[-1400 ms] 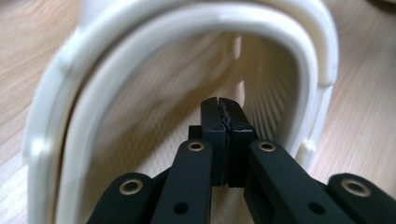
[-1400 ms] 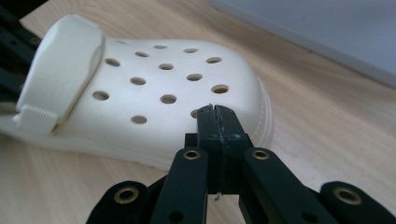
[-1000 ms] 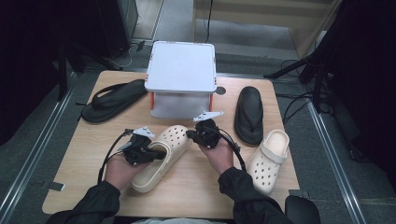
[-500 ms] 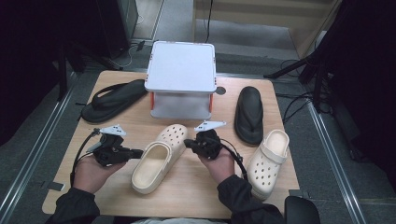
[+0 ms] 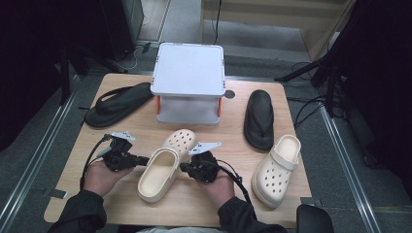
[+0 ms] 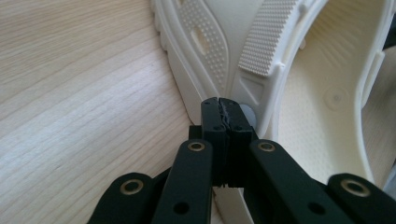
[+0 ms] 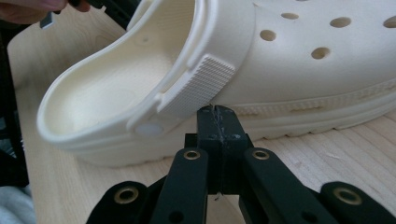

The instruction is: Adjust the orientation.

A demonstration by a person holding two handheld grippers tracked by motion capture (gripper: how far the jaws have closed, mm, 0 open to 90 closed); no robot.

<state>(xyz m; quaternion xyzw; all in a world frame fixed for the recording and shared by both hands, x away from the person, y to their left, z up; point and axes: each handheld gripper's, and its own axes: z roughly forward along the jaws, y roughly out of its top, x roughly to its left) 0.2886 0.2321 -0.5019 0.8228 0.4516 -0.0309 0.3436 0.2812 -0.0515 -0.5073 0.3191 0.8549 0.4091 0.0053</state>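
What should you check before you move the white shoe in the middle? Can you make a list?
1. Left gripper at the middle clog: ok, tips at its side.
2. Right gripper at the clog's other side: ok.
3. Jaws open for grasping: not ok, both shut with nothing between them.
4. Clog flat on the table: ok.
5. Other clog out of the way: ok, apart near the right edge.
6. Strap pinched: cannot tell.

A cream perforated clog (image 5: pixel 164 167) lies upright (strap folded forward over the top) at lower centre, toe pointing up-right.
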